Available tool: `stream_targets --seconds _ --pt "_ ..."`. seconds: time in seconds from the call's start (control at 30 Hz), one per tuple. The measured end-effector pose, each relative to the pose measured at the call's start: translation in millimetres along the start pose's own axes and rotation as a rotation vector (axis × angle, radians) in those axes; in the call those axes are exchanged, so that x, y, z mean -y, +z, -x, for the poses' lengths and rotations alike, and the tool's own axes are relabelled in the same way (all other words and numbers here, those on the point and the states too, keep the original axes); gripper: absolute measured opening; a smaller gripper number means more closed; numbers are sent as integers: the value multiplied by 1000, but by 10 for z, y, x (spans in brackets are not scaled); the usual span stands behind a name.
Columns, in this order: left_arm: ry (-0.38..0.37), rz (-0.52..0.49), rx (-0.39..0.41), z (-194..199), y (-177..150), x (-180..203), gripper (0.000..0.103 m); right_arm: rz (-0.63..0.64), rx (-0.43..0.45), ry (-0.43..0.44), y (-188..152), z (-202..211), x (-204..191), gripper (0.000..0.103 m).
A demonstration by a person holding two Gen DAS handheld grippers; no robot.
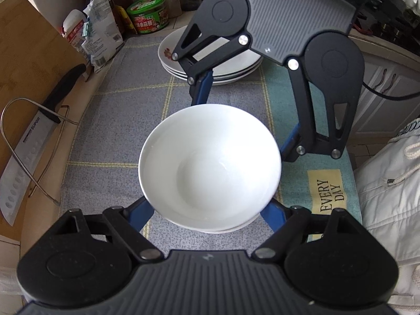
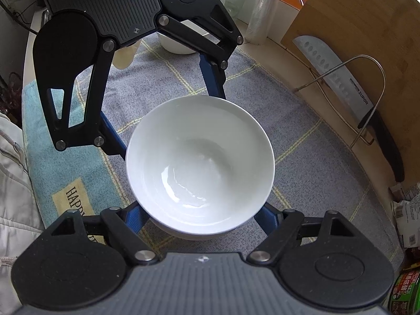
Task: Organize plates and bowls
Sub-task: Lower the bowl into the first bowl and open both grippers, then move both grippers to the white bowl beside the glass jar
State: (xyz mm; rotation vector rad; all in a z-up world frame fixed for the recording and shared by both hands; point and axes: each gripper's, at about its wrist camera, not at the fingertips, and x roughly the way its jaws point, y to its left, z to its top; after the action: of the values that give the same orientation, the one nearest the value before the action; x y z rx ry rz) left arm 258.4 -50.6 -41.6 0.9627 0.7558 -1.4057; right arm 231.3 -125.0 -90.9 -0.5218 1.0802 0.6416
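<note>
White bowl (image 1: 210,168) held between both pairs of fingers

Left gripper (image 1: 207,210) and right gripper (image 2: 202,215) each grasp the bowl by opposite sides over the checked cloth (image 1: 110,136); knife rack (image 1: 29,152) left, stacked plates (image 1: 236,65) beyond, clear cloth around.

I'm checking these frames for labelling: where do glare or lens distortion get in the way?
Left wrist view: the white bowl is nearly blown out, so its inner surface shows little detail; fisheye bends the cutting board at the edge. Right wrist view: streaky highlights sit in the bowl's bottom, and the cleaver near the rim looks curved. Both are sharp at the centre.
</note>
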Motion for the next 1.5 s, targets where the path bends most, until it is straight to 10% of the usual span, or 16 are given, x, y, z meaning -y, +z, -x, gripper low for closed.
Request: stream_targets --seconds 0.83,1.5 --pt "-49 -61 -50 -141 0 35 88 12 -57 49 31 -90 0 98" --pt "14 -77 44 148 -32 93 94 28 59 20 77 196 -54 103"
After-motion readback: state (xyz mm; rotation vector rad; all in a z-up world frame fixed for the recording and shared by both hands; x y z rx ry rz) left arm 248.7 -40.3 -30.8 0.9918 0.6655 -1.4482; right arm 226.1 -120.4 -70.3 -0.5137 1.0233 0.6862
